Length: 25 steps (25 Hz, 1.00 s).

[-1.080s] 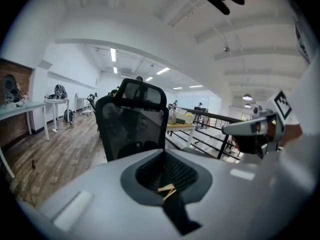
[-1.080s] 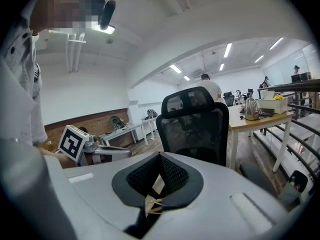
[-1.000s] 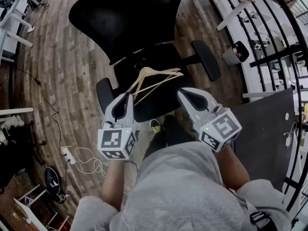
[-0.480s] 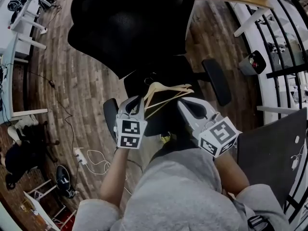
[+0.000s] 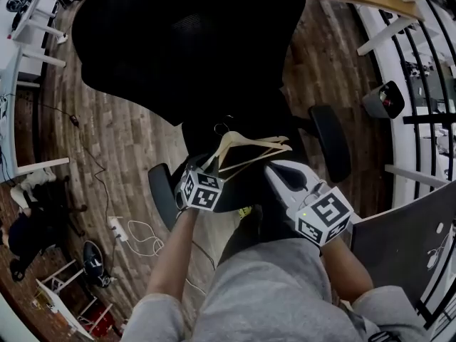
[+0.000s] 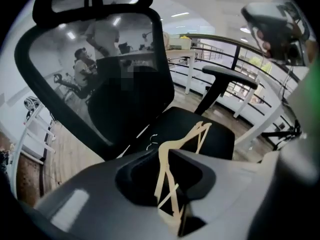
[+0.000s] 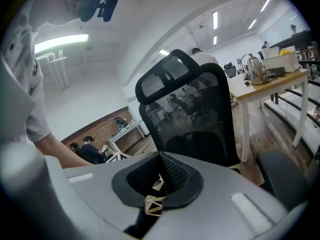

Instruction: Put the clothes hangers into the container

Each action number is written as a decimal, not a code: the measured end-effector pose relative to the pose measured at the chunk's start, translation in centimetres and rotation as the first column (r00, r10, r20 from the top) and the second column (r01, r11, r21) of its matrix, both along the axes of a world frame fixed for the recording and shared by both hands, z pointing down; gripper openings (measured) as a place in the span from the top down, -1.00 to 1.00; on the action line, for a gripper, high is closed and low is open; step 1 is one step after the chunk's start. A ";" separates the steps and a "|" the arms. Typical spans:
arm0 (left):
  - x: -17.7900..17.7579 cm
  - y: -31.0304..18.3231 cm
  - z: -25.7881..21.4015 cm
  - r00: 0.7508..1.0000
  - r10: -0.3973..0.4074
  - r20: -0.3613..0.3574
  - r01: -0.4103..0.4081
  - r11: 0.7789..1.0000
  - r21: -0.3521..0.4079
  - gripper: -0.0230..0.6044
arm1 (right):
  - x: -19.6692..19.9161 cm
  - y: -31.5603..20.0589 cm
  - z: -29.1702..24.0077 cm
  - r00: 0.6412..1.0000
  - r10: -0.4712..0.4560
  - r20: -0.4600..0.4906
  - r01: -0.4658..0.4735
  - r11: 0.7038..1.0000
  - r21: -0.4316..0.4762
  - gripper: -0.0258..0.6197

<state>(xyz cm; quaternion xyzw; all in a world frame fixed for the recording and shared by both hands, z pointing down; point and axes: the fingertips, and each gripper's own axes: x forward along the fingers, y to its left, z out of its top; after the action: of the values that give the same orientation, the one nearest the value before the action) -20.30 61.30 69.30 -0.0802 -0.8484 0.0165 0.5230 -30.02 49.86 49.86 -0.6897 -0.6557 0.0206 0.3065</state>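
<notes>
I get even, fairly bright light from ceiling strip lamps (image 7: 60, 43) in both gripper views, a dimmer head view where the black chair (image 5: 185, 41) swallows detail, heavy fisheye bending with dark corners, and the left gripper (image 6: 165, 159) blurred close to its lens.

A big black office chair (image 5: 185, 48) with a net back stood on a brown wooden floor (image 5: 121, 127). A white power strip (image 5: 115, 227) with cords lay on that floor. White desks (image 5: 44, 58) stood at one side. A black railing (image 6: 239, 54) ran along the other side. A wooden-topped table (image 7: 267, 81) held a kettle (image 7: 255, 68). Long lights (image 7: 60, 43) glowed on the white ceiling. One far wall (image 7: 97, 126) was brick.
</notes>
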 end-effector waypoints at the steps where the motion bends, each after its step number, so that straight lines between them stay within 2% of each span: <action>1: 0.1 0.1 1.0 1.000 -0.010 -0.014 0.011 1.000 0.014 0.71 | -0.1 0.1 0.4 1.000 -0.001 -0.008 0.001 1.000 0.007 0.92; 9: 1.7 1.7 10.5 0.990 -0.056 -0.127 0.067 0.994 0.086 0.55 | -0.2 1.2 5.8 0.997 -0.047 -0.056 0.052 0.995 0.090 0.92; 14: 3.9 2.0 17.6 0.972 -0.029 -0.233 0.058 0.991 0.120 0.36 | 0.5 1.5 9.5 0.995 -0.063 -0.082 0.074 0.988 0.138 0.92; 20: 6.0 3.2 22.1 0.954 -0.027 -0.298 0.056 0.994 0.090 0.35 | 1.9 1.4 12.5 0.989 -0.071 -0.128 0.094 0.979 0.181 0.92; 25: 5.9 3.3 24.1 0.943 0.039 -0.329 -0.015 0.997 0.078 0.36 | 2.9 1.4 14.1 0.985 -0.102 -0.138 0.130 0.968 0.215 0.92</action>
<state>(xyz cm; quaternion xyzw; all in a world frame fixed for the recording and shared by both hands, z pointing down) -14.41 64.56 93.41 -0.0453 -0.7497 0.0054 0.6602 -27.15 51.25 63.96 -0.6855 -0.5917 -0.0278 0.4233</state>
